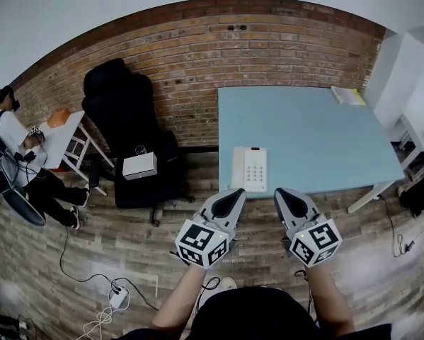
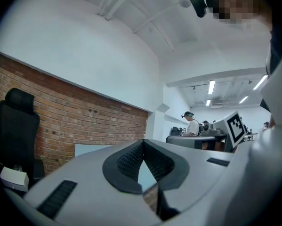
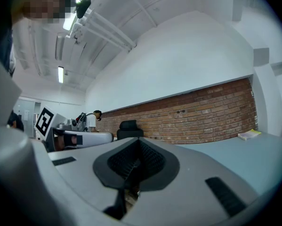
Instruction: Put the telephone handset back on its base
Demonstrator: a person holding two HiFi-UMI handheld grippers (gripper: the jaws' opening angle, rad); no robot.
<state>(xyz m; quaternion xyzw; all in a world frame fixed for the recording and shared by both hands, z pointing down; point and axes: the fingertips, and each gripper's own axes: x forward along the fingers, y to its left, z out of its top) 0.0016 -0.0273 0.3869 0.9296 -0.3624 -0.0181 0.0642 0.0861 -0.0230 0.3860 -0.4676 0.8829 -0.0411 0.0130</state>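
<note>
Head view first: where is the telephone?

I see the telephone low in the middle of the frame. It is white with rows of little buttons. It lies flat on the light blue counter, right at the counter's near edge. It is too small for me to tell whether the handset lies on it.

Where are my two grippers?

Both are below the telephone in the frame, over the wooden floor. The left gripper points up at the telephone's lower left corner. The right gripper is just to the right of it. Both tips are near the counter edge, and neither touches the telephone.

What are the fingers doing?

In the left gripper view, the dark ribbed fingers are clenched together with nothing in them. In the right gripper view, the fingers are pressed together too, and they hold nothing.

What else is around?

A brick wall runs across the top of the frame. A black chair stands left of the counter, with a small white box on its seat. A yellow book lies at the counter's upper right corner. A person is at the far left edge.
</note>
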